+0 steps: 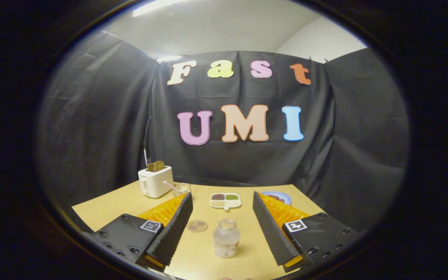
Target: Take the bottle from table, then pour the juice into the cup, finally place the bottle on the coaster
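Black cloth walls hang in creased folds around three sides of the booth, meeting in vertical seams at the far left and far right corners. Above the cloth a plain white ceiling slopes into a pale wall at the far right, and a bright strip light glows at the far left of the ceiling. Below stands a light wooden table with a smooth flat top, its far edge running close along the cloth and its left corner jutting near.
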